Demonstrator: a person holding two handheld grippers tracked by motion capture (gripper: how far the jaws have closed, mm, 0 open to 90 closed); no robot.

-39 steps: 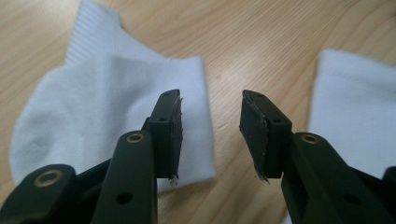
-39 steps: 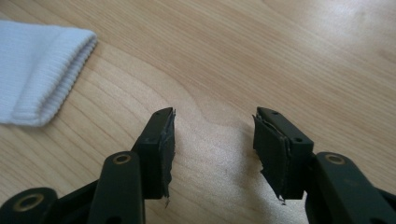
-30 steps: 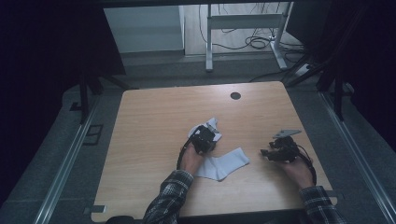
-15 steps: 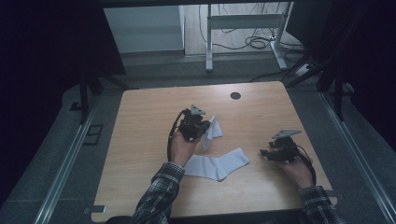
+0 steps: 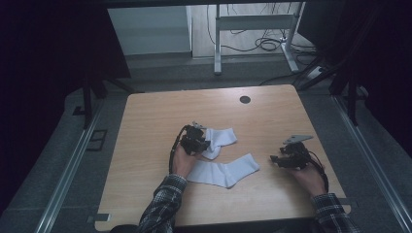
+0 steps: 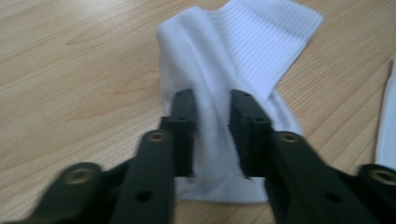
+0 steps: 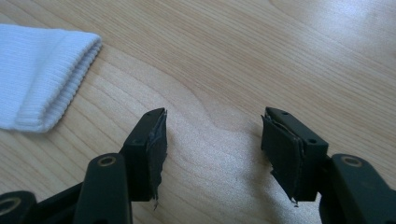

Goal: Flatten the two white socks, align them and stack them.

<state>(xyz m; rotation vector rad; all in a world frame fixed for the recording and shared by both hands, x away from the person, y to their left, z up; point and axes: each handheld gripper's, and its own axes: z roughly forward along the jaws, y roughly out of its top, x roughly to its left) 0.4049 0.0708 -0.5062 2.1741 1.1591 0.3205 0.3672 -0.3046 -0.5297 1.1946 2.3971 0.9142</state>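
Two white socks lie mid-table. The upper sock (image 5: 222, 137) is crumpled beside my left gripper (image 5: 201, 144). The lower sock (image 5: 224, 173) lies flat, nearer the person. In the left gripper view my left gripper (image 6: 212, 109) has just been opening its jaws. A raised fold of the upper sock (image 6: 252, 42) still stands between them, and the pads are no longer clamped on it. At the table's right my right gripper (image 5: 278, 159) rests open. In its own view the right gripper (image 7: 212, 126) has bare wood between its jaws, with the lower sock's ribbed cuff (image 7: 42, 74) off to the left.
The wooden table (image 5: 155, 116) has a round cable hole (image 5: 245, 99) near its far edge. Beyond that edge are desk legs and floor cables (image 5: 262, 43). Dark surroundings border both sides. The lower sock's edge (image 6: 387, 126) shows at the right of the left gripper view.
The left hand moved toward the far side with the upper sock, then came back nearer. Its jaws have parted and the sock now lies spread on the table. The right hand stayed put.
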